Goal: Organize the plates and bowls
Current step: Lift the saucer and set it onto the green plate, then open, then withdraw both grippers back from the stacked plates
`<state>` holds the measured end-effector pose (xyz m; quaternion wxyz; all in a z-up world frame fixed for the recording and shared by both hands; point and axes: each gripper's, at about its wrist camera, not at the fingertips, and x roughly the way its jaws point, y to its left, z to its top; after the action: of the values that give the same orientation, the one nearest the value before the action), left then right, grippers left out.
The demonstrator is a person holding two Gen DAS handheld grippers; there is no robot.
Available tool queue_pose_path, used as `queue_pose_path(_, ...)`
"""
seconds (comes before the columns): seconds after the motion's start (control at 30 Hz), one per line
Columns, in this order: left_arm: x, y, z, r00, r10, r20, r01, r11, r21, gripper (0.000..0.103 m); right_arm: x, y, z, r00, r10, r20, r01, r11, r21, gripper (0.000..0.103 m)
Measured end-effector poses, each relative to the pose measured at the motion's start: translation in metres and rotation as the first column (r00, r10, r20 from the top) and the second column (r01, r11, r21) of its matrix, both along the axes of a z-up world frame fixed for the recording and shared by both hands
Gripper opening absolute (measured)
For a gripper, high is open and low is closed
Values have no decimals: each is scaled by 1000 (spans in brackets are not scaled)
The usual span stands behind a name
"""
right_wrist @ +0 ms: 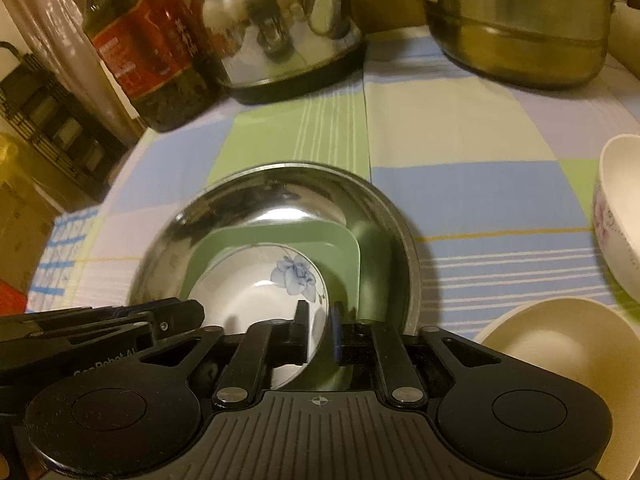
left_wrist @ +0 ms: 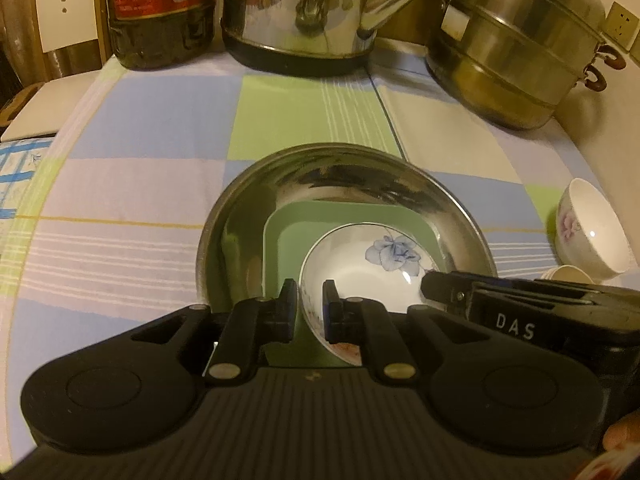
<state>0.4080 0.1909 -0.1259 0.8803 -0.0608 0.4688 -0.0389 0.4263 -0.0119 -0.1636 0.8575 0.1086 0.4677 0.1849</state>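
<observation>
A steel basin [left_wrist: 248, 208] [right_wrist: 180, 232] sits on the checked tablecloth with a green square plate [left_wrist: 288, 232] [right_wrist: 224, 244] inside it. On that plate rests a white bowl with a blue flower [left_wrist: 376, 264] [right_wrist: 256, 292]. My left gripper [left_wrist: 310, 300] is shut on the bowl's left rim. My right gripper [right_wrist: 320, 320] straddles the bowl's right rim, which passes between its pads with a small gap showing, so it is open. Each gripper's tip shows in the other view: the right gripper [left_wrist: 430, 286] and the left gripper [right_wrist: 192, 312].
A white bowl with a pink flower [left_wrist: 592, 232] [right_wrist: 620, 220] and a cream bowl [right_wrist: 560, 344] lie to the right. Along the back stand an oil bottle [left_wrist: 160, 12], a steel kettle [left_wrist: 300, 12] and a steamer pot [left_wrist: 520, 40]. A cutting board [left_wrist: 36, 112] lies at left.
</observation>
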Motion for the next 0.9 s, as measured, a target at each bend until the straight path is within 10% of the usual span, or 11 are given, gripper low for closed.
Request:
queue_pose_path(0.13, -15, 0, 14, 1000, 2, 16, -2, 1000, -4, 13, -12, -8, 16, 999, -10, 52, 8, 999, 36, 41)
queue_pose_path(0.9, -166, -56, 65, 1000, -13, 15, 13, 1000, 8, 14, -155, -93, 74, 997, -6, 73, -3, 992, 125, 52)
